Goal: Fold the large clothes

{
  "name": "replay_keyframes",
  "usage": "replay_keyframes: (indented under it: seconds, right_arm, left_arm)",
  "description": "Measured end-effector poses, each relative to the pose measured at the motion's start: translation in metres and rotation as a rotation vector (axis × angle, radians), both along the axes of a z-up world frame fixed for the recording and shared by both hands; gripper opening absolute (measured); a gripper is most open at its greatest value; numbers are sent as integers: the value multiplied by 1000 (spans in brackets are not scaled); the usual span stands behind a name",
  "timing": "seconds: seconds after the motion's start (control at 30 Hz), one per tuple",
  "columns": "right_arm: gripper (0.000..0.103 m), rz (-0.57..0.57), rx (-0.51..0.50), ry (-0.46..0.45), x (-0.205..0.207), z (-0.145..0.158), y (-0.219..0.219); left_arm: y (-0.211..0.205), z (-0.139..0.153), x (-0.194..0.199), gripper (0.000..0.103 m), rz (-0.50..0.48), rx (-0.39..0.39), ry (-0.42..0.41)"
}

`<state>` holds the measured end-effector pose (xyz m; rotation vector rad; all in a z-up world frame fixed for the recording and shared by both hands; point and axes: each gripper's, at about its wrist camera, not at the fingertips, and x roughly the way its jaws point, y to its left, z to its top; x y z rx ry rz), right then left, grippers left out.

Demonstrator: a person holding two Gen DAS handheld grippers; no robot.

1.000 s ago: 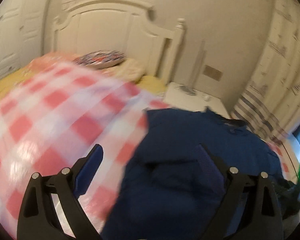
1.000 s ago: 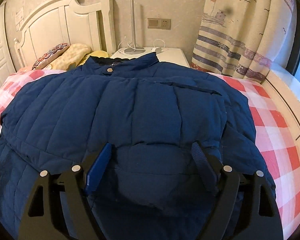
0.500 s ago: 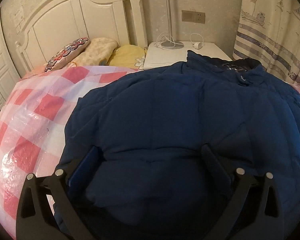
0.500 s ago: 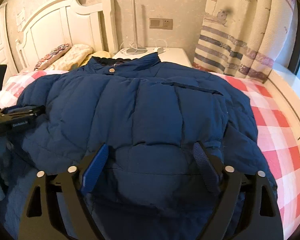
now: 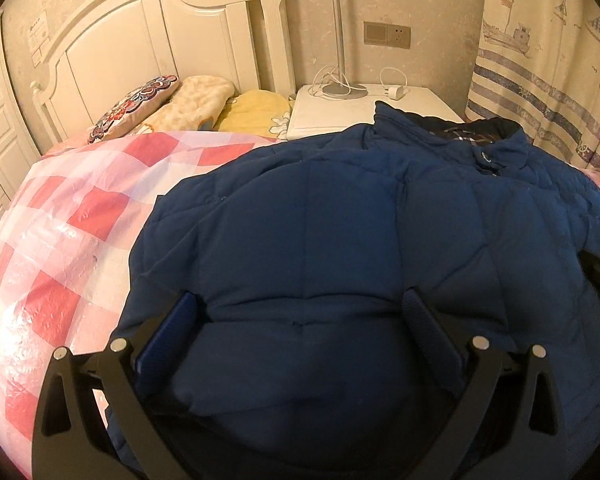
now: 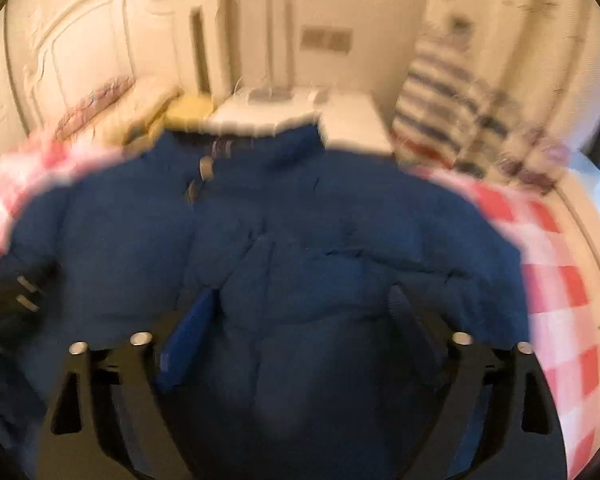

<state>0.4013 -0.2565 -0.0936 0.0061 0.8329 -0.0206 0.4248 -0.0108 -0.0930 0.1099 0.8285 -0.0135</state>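
Spread flat on the bed [image 5: 72, 216] for folding: the navy jacket [image 5: 340, 232].
Left gripper [image 5: 300, 312] and right gripper [image 6: 300, 312] just widened, both spread over padding (nothing pinched).

The bed [image 5: 236, 60] has a white panelled headboard and is spread with a red-and-white checked cover [image 5: 68, 240] that looks glossy. A dark blue quilted jacket [image 5: 340, 240] lies flat on the cover, its collar toward the head end. At the headboard rest an embroidered cushion [image 5: 136, 106], a cream pillow [image 5: 196, 98] and a yellow pillow [image 5: 256, 114], side by side.
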Motion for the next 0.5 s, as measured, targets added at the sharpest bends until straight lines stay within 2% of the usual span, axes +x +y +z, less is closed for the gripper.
replay_keyframes:
  seconds: [0.17, 0.3, 0.4, 0.5]
  right_arm:
    - [87, 12, 69, -25, -19, 12, -16]
    - [88, -77, 78, -110, -56, 32, -44]
    - [90, -82, 44, -28, -58, 7, -61]
    - [92, -78, 155, 11, -54, -5, -76]
  left_arm:
    - [1, 1, 1, 101, 0, -3, -1]
    - [2, 1, 0, 101, 1, -6, -3]
    - [2, 1, 0, 101, 0, -7, -3]
    - [1, 2, 0, 101, 1, -7, -7]
